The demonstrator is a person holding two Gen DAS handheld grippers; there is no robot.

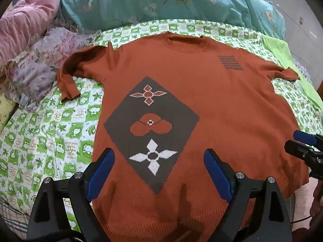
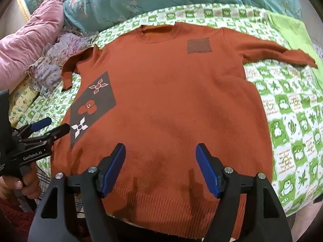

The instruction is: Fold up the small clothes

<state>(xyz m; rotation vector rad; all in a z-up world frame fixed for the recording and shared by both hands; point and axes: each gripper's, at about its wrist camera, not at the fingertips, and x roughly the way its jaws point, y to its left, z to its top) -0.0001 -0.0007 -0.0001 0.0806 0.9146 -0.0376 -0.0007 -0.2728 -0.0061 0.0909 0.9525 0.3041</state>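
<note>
While both grippers hang above the hem end, the orange sweater [image 1: 201, 100] lies flat, front up, on the green-and-white checked bedsheet [image 1: 40, 141], neck toward the teal quilt [image 1: 161, 0], one sleeve bent down beside the pink blanket [image 1: 26, 20], the other stretched out toward a lime cloth [image 2: 290, 30]. Left gripper [image 1: 159, 161]: jaws wide apart, nothing between them, over the grey diamond patch [image 1: 151, 127] with its flower motifs. Right gripper [image 2: 160, 157]: jaws likewise spread wide and holding nothing, over the plain lower part of the sweater near the ribbed hem
</note>
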